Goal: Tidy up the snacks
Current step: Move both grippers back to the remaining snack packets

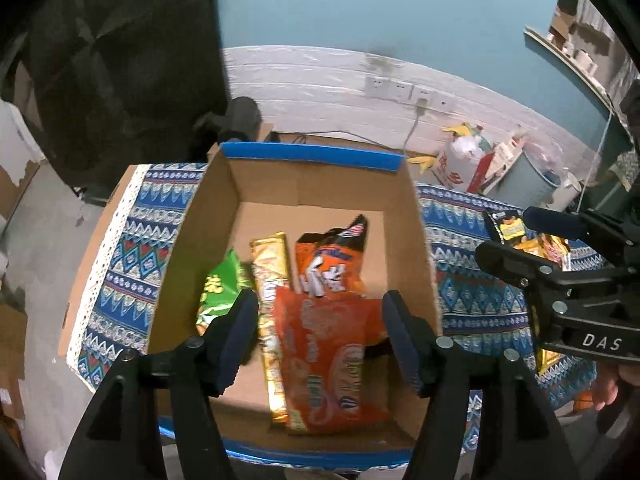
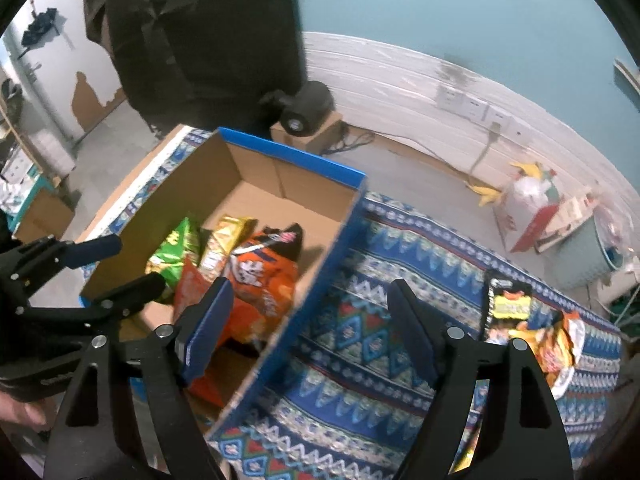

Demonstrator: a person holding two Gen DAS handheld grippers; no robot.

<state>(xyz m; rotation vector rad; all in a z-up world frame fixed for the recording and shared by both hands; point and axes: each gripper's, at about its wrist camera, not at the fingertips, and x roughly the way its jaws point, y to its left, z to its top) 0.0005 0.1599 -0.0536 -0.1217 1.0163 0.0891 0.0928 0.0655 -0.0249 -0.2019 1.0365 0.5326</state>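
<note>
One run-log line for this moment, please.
left hand-held gripper: open over cardboard box | right hand-held gripper: open, empty | boxed: four snack packs | tablecloth: more snacks

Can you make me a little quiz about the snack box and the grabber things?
1. True or false: the left gripper is squeezing the orange packet.
2. How many snack packets lie in the cardboard box? A) one B) four C) seven
3. Where are the snacks not yet packed?

Key
1. False. Its jaws stand apart above the packet and grip nothing.
2. B: a green bag, a gold bar and two orange ones.
3. On the patterned cloth, to the right of the box, past the open, empty right gripper.
</note>
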